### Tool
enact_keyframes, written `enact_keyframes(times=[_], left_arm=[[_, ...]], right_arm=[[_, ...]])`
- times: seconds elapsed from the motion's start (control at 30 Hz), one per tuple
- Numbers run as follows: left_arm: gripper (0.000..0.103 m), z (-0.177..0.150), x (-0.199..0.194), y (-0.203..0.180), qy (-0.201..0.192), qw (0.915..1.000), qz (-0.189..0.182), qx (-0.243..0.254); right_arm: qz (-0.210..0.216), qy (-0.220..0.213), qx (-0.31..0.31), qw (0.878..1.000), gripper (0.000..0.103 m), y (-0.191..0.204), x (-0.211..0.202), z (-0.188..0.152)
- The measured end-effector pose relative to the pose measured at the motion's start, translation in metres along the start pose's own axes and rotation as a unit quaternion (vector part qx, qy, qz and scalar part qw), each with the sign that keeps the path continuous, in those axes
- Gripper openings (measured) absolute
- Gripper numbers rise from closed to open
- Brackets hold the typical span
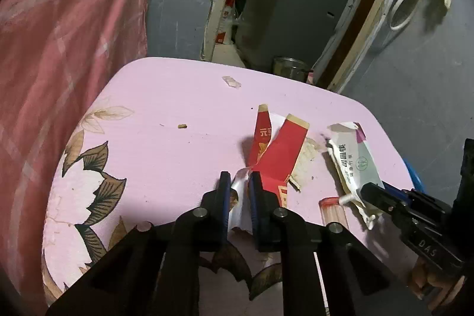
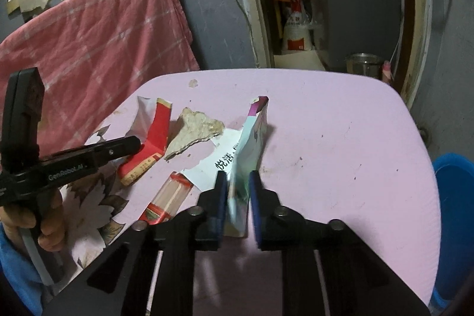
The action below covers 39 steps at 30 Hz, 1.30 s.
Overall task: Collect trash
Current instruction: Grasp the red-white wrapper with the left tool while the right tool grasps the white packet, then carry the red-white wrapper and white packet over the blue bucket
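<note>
- Your left gripper has its fingers pinching the flattened red cardboard carton with a white inner flap, gripped at its near end; the rest of the carton rests on the pink desk with the leaf print.
- Your right gripper has its fingers pinching the crumpled white and pale green plastic pouch with a purple corner, which stands up on edge between them, its far tip pointing away from you.
- Just beside the pouch lie a clear plastic tube with a red band and a torn piece of beige paper, both flat on the desk and untouched by either gripper.
- Small scraps sit further out: a pale crumpled bit near the far edge and a tiny brown crumb towards the middle.
- Judged from this, you are early: two pieces are gripped but nothing looks binned, and the tube, the beige paper and the scraps are left.
- A blue round container shows past the desk's right edge; it is cut off by the frame, so whether it is the bin or holds anything cannot be told.
- The print on the pouch and carton is too warped to read reliably.
</note>
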State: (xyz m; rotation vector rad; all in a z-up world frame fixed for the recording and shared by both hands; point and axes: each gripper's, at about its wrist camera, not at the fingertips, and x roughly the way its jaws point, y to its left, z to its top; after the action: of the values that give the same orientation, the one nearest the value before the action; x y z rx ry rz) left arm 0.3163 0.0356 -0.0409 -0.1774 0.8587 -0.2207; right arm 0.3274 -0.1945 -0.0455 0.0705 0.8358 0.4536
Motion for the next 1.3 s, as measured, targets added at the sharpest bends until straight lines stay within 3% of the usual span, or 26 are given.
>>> enact_keyframes(times=[0.3,0.63,0.93,1.03,1.3], left_arm=[[0.000,-0.015,-0.004,-0.026,-0.008,0.9995,0.002,0.030],[0.000,-0.026,-0.033,-0.064,-0.080,0.9958,0.019,0.039],[0.000,-0.024,-0.043,-0.130,-0.139,0.9881,-0.018,0.062],[0.000,-0.025,-0.040,-0.158,-0.155,0.9846,-0.036,0.072],[0.000,-0.026,-0.025,-0.239,-0.168,0.9779,-0.085,0.092]], right_arm=[[0.006,-0.028,0.010,1.000,0.005,0.000,-0.013,-0.009],[-0.036,-0.128,0.001,0.991,0.005,-0.007,-0.063,-0.015],[-0.109,-0.234,-0.006,0.966,0.005,-0.033,-0.132,-0.023],[-0.147,-0.270,-0.007,0.952,0.005,-0.048,-0.158,-0.030],[-0.226,-0.290,0.024,0.930,0.005,-0.103,-0.200,-0.055]])
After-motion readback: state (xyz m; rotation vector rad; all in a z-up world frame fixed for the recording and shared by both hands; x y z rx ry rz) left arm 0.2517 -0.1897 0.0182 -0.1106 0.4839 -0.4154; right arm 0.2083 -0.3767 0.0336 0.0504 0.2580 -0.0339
